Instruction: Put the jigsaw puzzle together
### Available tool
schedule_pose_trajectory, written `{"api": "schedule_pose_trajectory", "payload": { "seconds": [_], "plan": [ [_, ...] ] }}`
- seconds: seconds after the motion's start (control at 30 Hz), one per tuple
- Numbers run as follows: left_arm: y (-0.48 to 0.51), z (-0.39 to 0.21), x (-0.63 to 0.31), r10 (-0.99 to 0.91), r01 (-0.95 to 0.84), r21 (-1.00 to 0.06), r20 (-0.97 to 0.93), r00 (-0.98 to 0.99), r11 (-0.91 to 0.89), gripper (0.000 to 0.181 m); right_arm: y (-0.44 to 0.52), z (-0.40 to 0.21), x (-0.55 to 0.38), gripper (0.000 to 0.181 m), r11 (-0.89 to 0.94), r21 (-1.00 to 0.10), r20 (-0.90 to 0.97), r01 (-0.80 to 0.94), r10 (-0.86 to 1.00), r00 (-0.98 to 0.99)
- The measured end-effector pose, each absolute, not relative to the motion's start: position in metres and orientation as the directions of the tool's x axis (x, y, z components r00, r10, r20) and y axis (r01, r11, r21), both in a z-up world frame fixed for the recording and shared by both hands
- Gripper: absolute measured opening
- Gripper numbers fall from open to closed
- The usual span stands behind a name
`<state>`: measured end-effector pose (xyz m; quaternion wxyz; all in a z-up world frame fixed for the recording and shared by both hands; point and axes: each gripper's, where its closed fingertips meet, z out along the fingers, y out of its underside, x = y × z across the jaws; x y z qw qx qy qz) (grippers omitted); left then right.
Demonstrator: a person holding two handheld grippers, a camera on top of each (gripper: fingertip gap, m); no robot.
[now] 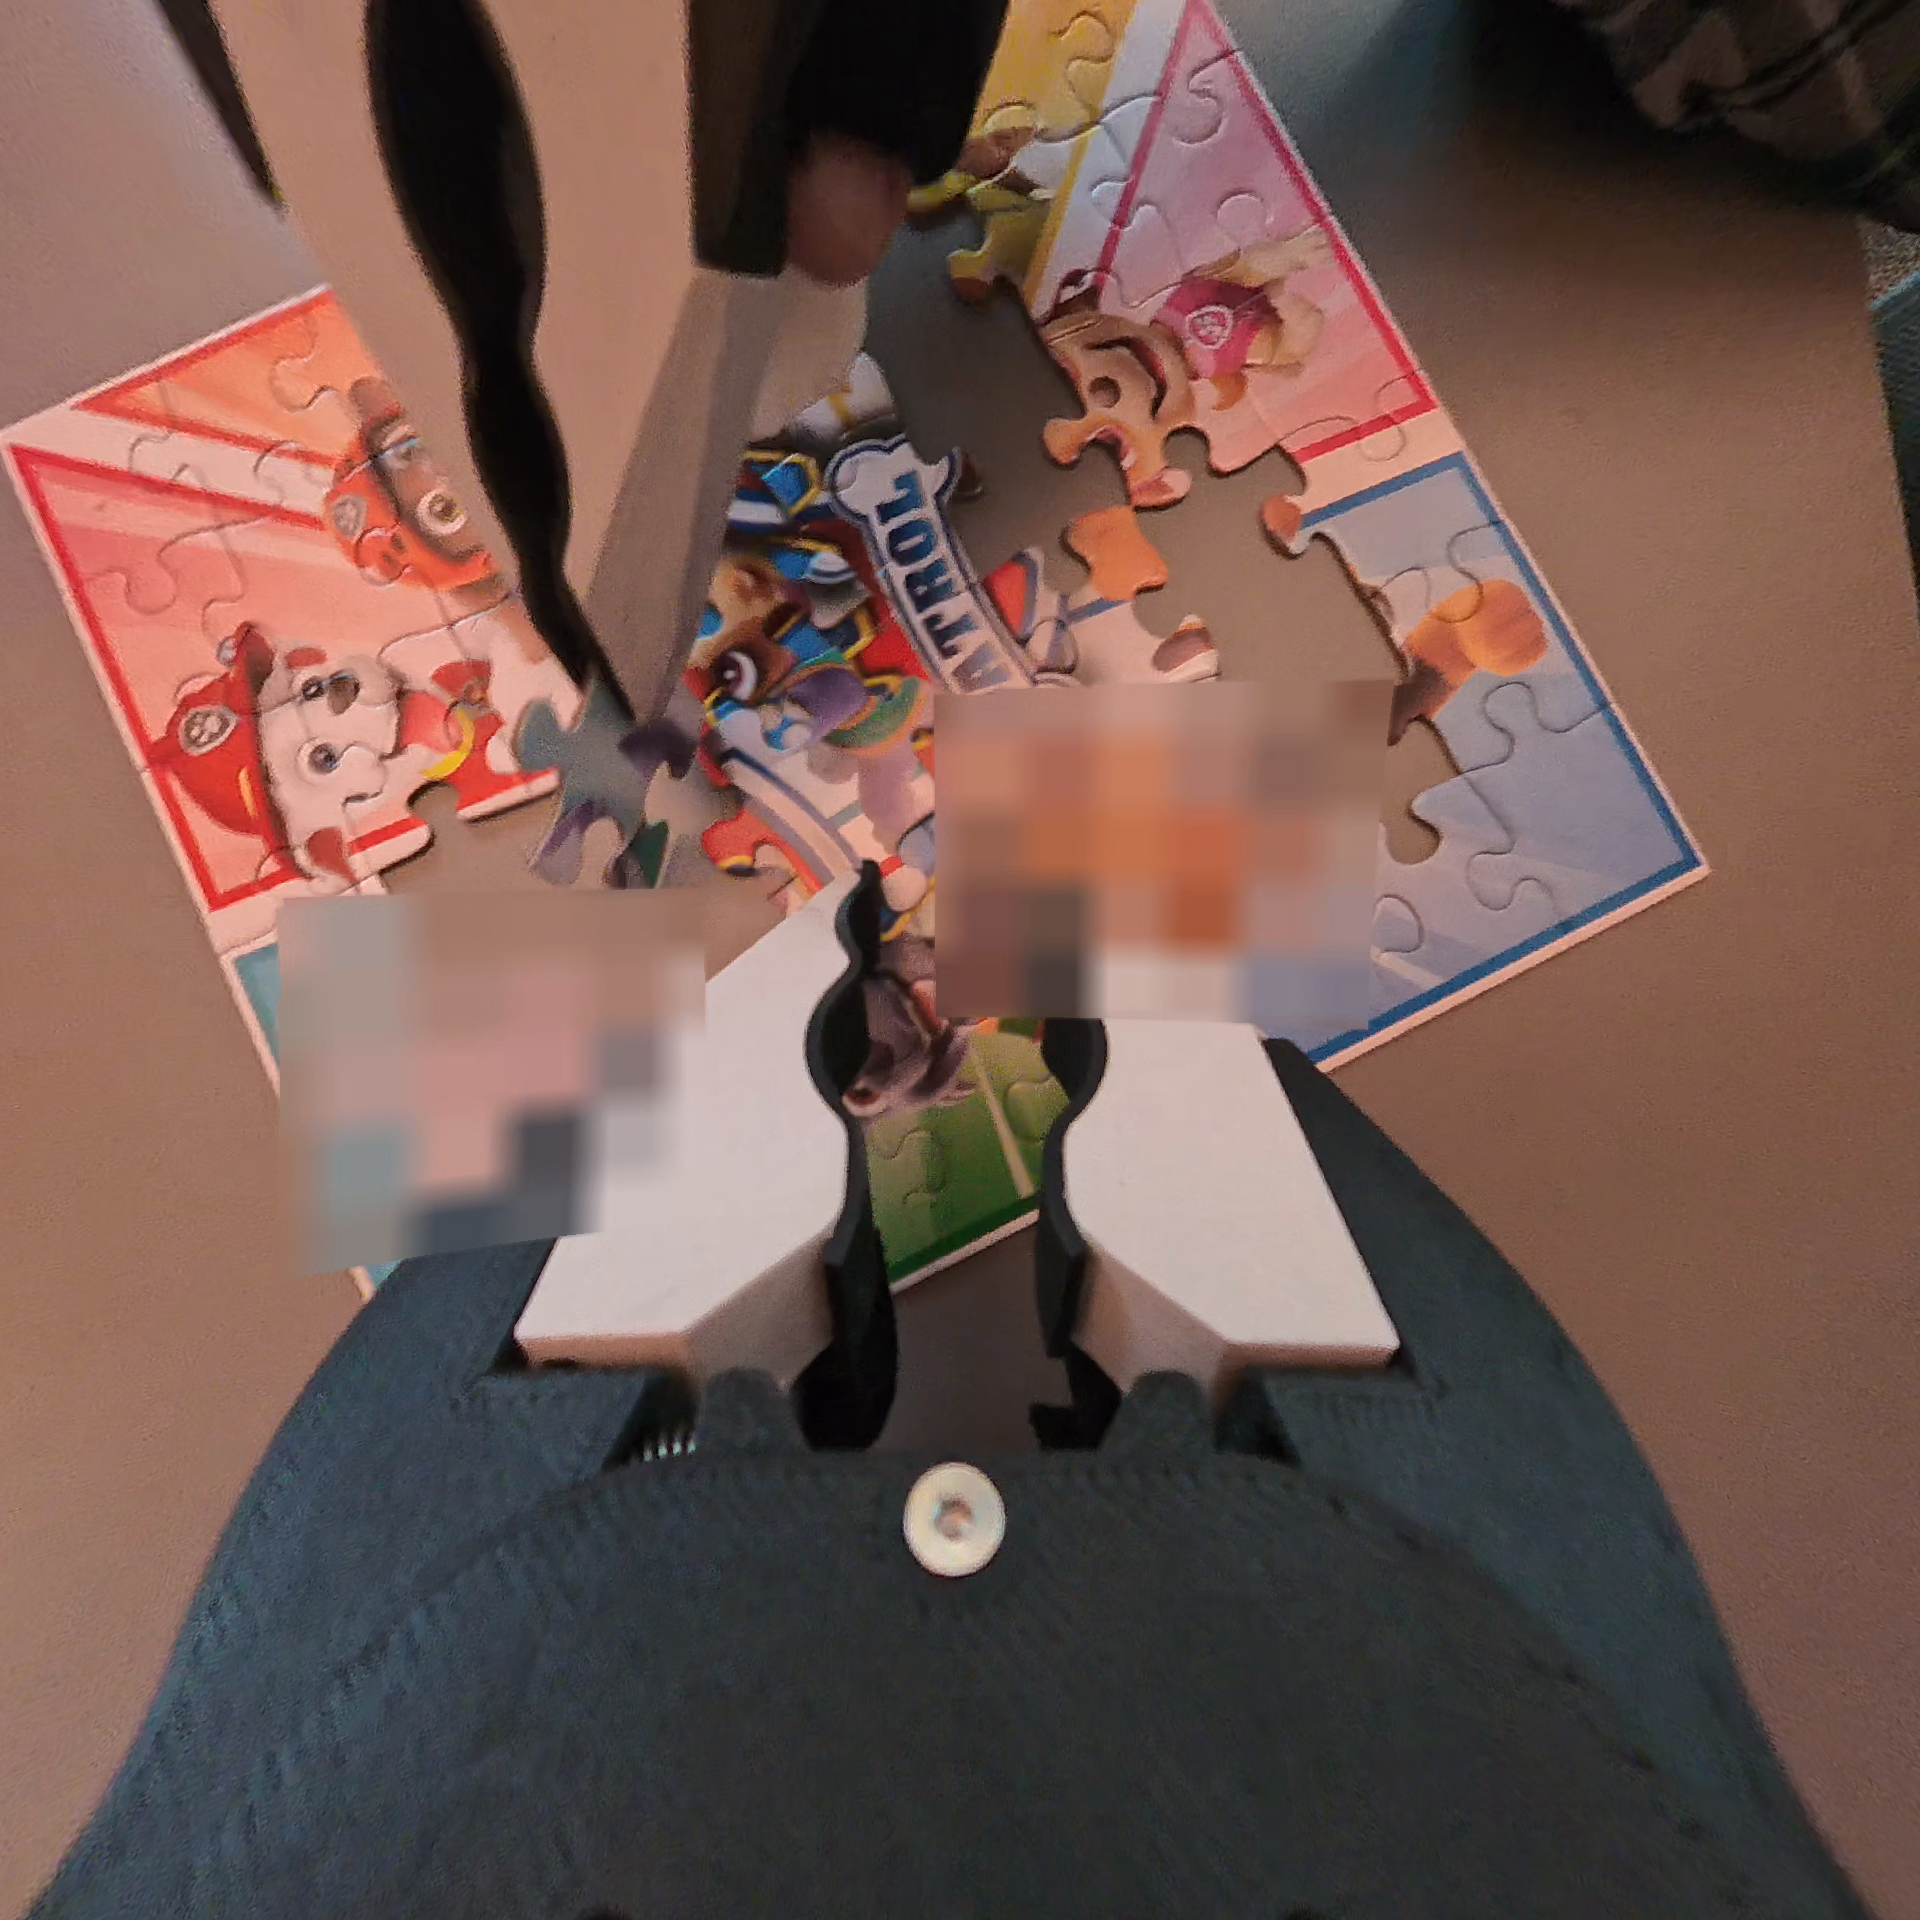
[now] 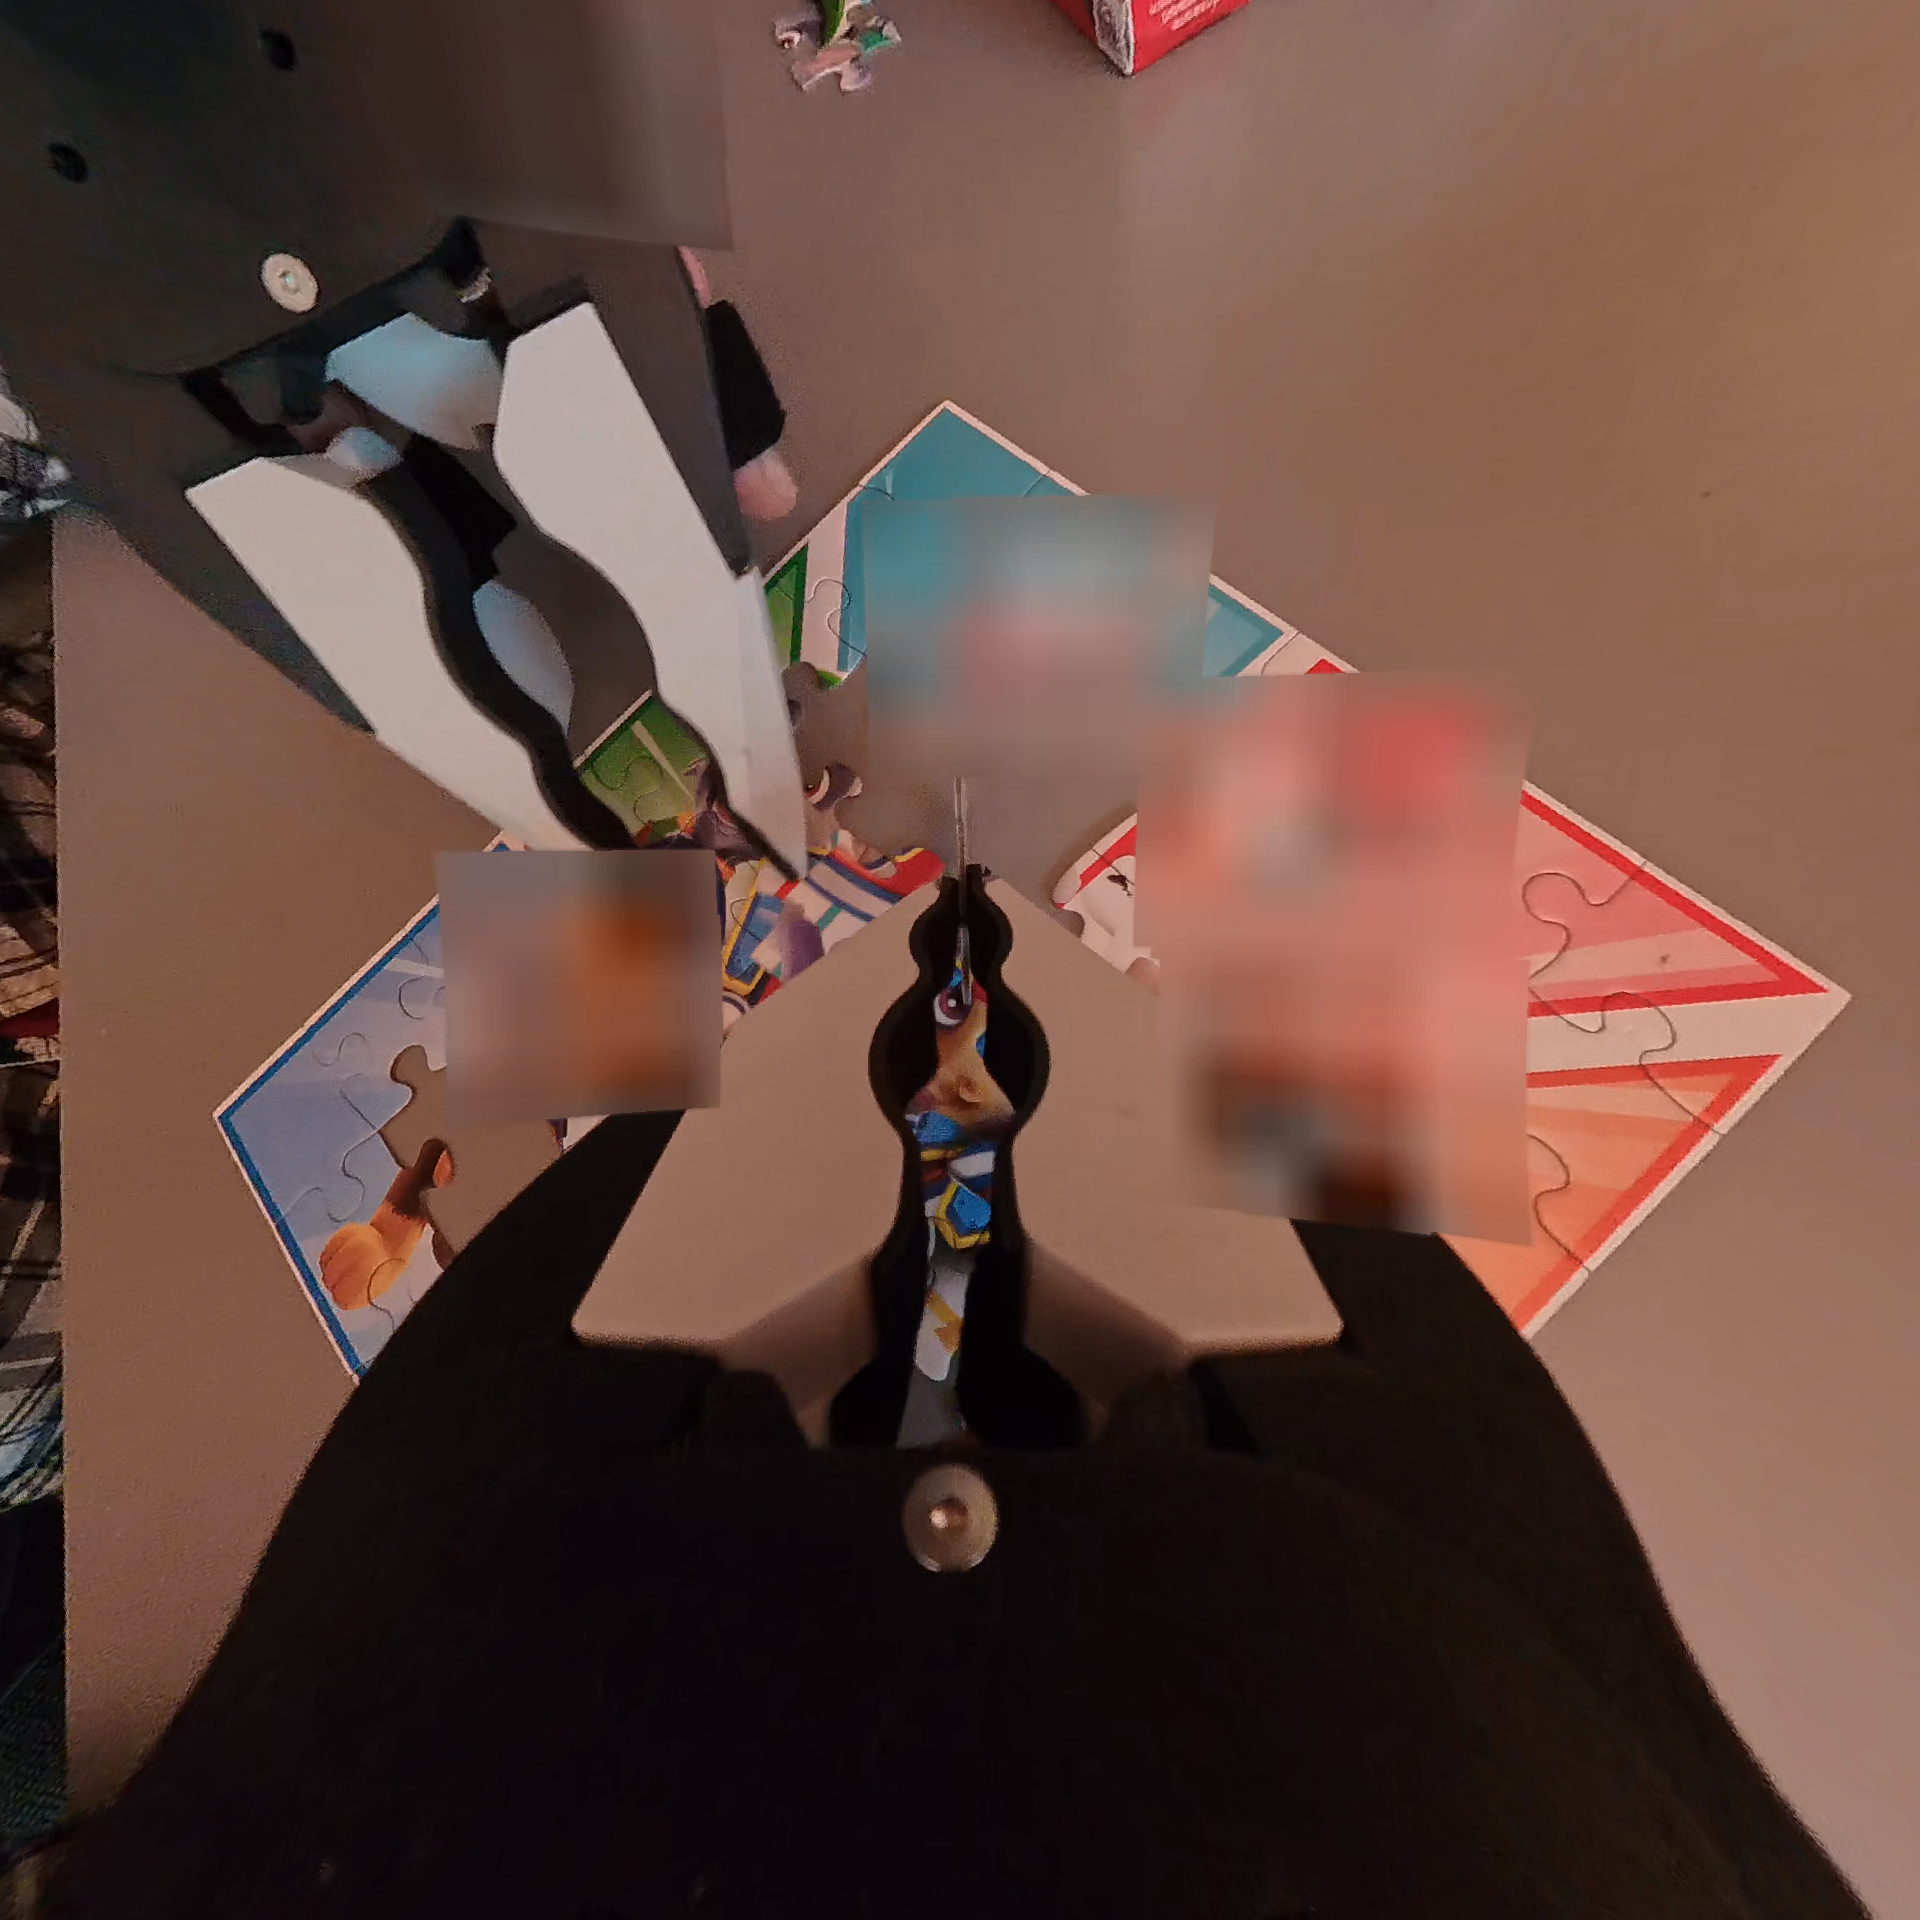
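The jigsaw puzzle (image 1: 1507,727) lies partly assembled on the brown table, with coloured corner sections and gaps near its middle; it also shows in the right wrist view (image 2: 1662,1039). My right gripper (image 2: 964,883) is shut on a puzzle piece (image 2: 962,821), seen edge-on there. In the left wrist view the right gripper (image 1: 634,717) comes down from the top and holds that grey and purple piece (image 1: 597,800) low over a gap beside the red section. My left gripper (image 1: 961,1023) is open and empty above the puzzle's near green section; it also shows at upper left in the right wrist view (image 2: 707,831).
Loose puzzle pieces (image 2: 836,42) lie at the far edge of the table (image 2: 1455,312). A red box (image 2: 1153,26) stands next to them. Checked fabric (image 1: 1766,83) lies beyond the table's edge.
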<state>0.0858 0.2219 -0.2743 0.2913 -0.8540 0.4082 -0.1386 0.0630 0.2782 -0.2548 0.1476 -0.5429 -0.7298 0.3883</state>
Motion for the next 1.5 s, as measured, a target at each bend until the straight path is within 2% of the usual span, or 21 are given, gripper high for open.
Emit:
{"api": "schedule_pose_trajectory", "payload": {
  "seconds": [0.03, 0.23, 0.5, 0.73, 0.9, 1.07, 1.17, 1.33, 1.5],
  "plan": [
    [0.22, -0.275, 0.09, -0.786, -0.625, -0.609, -0.005, 0.618, -0.488, 0.028, 0.277, -0.255, 0.063, 0.0, 0.111, -0.727, -0.209, 0.678, 0.904, -0.372],
    [0.202, -0.272, 0.121, -0.853, -0.665, -0.616, 0.021, 0.521, -0.422, 0.03, 0.268, -0.256, 0.068, 0.0, 0.124, -0.72, -0.237, 0.683, 0.881, -0.41],
    [0.228, -0.273, 0.104, -0.763, -0.627, -0.63, -0.082, 0.641, -0.459, 0.038, 0.282, -0.248, 0.072, 0.0, 0.072, -0.743, -0.245, 0.666, 0.897, -0.369],
    [0.219, -0.275, 0.111, -0.737, -0.597, -0.598, -0.015, 0.676, -0.535, 0.047, 0.285, -0.247, 0.073, 0.0, 0.056, -0.747, -0.255, 0.663, 0.896, -0.363],
    [0.194, -0.272, 0.118, -0.75, -0.563, -0.595, 0.105, 0.653, -0.574, 0.042, 0.287, -0.245, 0.073, 0.0, 0.046, -0.754, -0.257, 0.655, 0.897, -0.36],
    [0.192, -0.264, 0.11, -0.722, -0.531, -0.642, 0.049, 0.69, -0.552, 0.043, 0.288, -0.241, 0.073, 0.0, 0.042, -0.764, -0.254, 0.644, 0.898, -0.359],
    [0.193, -0.278, 0.099, -0.668, -0.547, -0.596, -0.023, 0.744, -0.588, 0.05, 0.29, -0.24, 0.074, 0.0, 0.038, -0.768, -0.252, 0.64, 0.9, -0.356],
    [0.189, -0.278, 0.093, -0.663, -0.522, -0.62, -0.005, 0.749, -0.585, 0.054, 0.29, -0.239, 0.073, 0.0, 0.041, -0.772, -0.246, 0.634, 0.901, -0.358],
    [0.19, -0.277, 0.068, -0.662, -0.534, -0.599, -0.01, 0.75, -0.596, 0.053, 0.291, -0.237, 0.073, 0.0, 0.04, -0.777, -0.242, 0.628, 0.902, -0.357]
  ]
}}
